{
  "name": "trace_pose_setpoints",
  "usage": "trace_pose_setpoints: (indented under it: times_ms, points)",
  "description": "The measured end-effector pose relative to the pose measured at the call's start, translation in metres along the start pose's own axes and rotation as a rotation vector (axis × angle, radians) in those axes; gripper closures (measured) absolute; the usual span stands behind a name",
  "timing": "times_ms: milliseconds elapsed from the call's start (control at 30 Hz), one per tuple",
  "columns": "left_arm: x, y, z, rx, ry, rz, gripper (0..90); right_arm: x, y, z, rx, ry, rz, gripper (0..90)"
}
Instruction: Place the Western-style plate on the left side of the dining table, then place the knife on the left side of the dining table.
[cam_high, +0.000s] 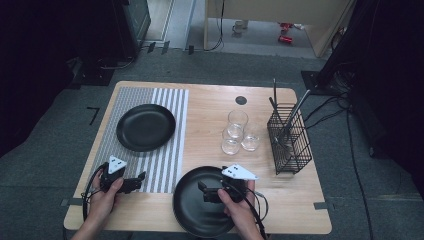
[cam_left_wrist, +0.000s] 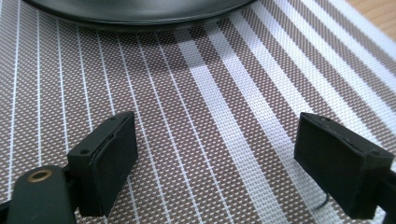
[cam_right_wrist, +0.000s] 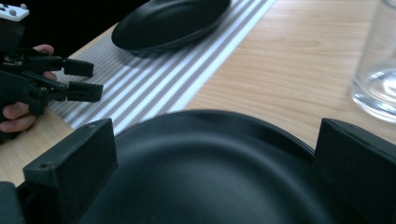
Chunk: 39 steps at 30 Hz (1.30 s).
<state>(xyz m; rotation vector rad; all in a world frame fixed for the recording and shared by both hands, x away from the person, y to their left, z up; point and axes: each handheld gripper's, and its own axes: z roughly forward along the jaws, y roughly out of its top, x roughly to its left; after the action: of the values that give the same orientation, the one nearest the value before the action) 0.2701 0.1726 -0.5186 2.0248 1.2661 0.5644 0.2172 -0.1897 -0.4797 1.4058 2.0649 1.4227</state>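
Checked all three views. My right gripper (cam_high: 207, 191) sits over the near black plate (cam_high: 192, 215) at the table's (cam_high: 210, 107) front edge, approx. centre-right. In the right gripper view its jaws stand wide apart, one each side of the plate's bowl, w/ nothing pinched between them; I can't tell whether they touch the plate surface or hover just above.

My left gripper (cam_high: 137, 181) is at the front-left, over the near edge of the striped placemat (cam_high: 167, 145). In the left gripper view the jaws are spread wide above the mat weave, holding nothing. The right gripper view also picks it up at far left (cam_right_wrist: 84, 79), jaws parted, pointing across the mat.

Second black plate (cam_high: 145, 127) rests on the placemat, beyond the left gripper; its rim (cam_left_wrist: 140, 14) shows at the top of the left gripper view.

Other items: three clear glasses (cam_high: 237, 132) clustered mid-table, just beyond the near plate; one stands at the right edge of the right gripper view (cam_right_wrist: 376, 70). Black wire basket (cam_high: 290, 142) at table right, w/ utensils standing in it, well apart from both grippers.
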Motion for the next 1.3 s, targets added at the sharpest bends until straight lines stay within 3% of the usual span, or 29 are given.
trace_pose_setpoints:
  times_ms: [233,400,500,633,933,1300]
  points:
    - [0.001,0.0,0.0,0.001,-0.012,0.003,14.1,-0.016,-0.006,-0.022,-0.029,-0.018,0.029,0.0]
    - [0.001,0.0,0.0,0.001,-0.012,0.003,14.1,-0.025,-0.008,-0.037,-0.048,-0.051,0.035,0.0]
    - [0.001,0.0,0.0,0.001,-0.013,0.004,14.2,-0.034,-0.013,-0.048,-0.05,-0.094,0.026,0.0]
    - [0.001,0.0,0.0,0.001,-0.013,0.004,14.2,-0.051,-0.018,-0.062,-0.058,-0.095,0.079,0.0]
    - [0.001,0.0,0.0,0.002,-0.014,0.004,14.2,-0.078,-0.022,-0.093,-0.098,-0.225,0.089,0.0]
    - [0.001,0.0,0.0,0.002,-0.014,0.003,14.2,-0.091,-0.011,-0.12,-0.146,-0.324,0.068,0.0]
